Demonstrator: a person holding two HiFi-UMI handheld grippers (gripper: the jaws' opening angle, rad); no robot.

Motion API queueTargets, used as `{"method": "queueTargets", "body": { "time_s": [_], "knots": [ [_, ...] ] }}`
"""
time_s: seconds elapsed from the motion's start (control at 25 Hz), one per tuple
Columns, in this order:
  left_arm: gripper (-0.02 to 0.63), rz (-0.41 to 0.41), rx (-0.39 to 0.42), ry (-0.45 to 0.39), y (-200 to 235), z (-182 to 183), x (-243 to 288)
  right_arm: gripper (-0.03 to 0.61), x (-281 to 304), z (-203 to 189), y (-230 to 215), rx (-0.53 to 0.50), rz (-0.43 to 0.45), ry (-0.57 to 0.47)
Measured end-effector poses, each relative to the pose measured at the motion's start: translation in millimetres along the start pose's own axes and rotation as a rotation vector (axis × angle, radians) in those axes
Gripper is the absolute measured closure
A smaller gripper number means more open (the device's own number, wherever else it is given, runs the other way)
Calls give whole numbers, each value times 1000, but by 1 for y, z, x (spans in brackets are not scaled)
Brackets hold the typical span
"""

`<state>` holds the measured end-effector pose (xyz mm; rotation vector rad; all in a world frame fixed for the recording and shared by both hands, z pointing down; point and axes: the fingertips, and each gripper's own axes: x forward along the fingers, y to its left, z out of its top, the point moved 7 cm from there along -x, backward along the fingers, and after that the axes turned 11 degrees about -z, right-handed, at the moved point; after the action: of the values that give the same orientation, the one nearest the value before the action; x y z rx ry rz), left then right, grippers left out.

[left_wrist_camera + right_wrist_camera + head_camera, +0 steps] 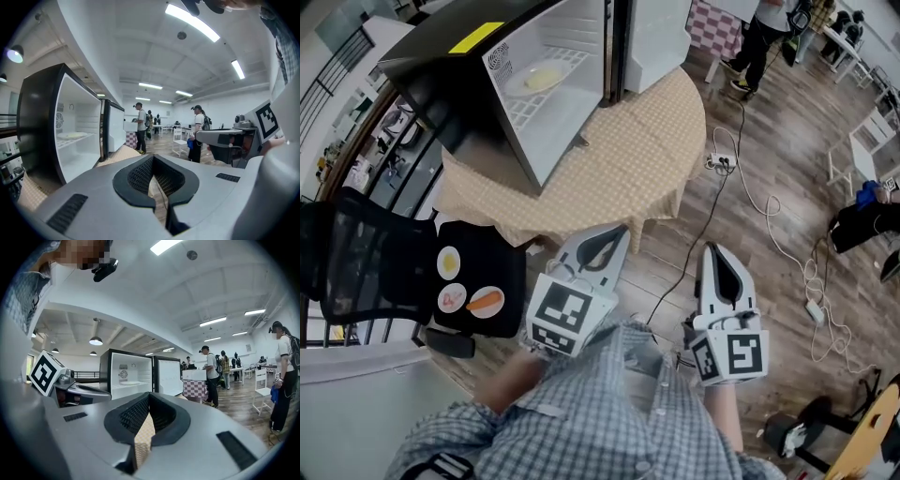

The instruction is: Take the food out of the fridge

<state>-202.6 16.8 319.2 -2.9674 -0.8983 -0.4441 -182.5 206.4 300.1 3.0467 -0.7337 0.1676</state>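
Far left, a black mesh-backed chair [356,267] stands beside the bench [675,173]. Three small plates [487,302] sit on its seat; one carries something orange, another a yellow round.

Moving right, the black fridge [441,66] stands on the bench's checked cloth [619,159], its door [656,37] swung wide open. There's what I'm after: a white plate [517,86] on the wire shelf [525,117] inside, with pale yellow food [542,79] lying on it. My left gripper view shows the same fridge [37,122] off to the left, with the plate [70,136] on its shelf.

Now my left gripper [614,234]: I hold it low in front of me, at the near edge of the bench, pointing towards the fridge. It's well apart from the plate. Its own view shows the left gripper [152,159] with jaws closed tip to tip, gripping nothing.

Just beside it, my right gripper [713,251] hangs over the wooden floor [787,187], aimed the same way. In its own view the right gripper [149,397] has its tips together too and holds nothing; only the checked cloth shows through the slot behind them. Beyond stands the fridge [105,376], and the plate [129,383] is in sight there.

Further right, cables [769,234] trail across the floor. People [759,42] stand near tables at the far side of the room.
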Motion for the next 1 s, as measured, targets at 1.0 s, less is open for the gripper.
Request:
{"method": "queueTargets", "body": {
  "time_s": [1.0],
  "knots": [
    [609,75,8,36,-16,12,113,571,36,-29,-125,27,9,44]
  ]
}}
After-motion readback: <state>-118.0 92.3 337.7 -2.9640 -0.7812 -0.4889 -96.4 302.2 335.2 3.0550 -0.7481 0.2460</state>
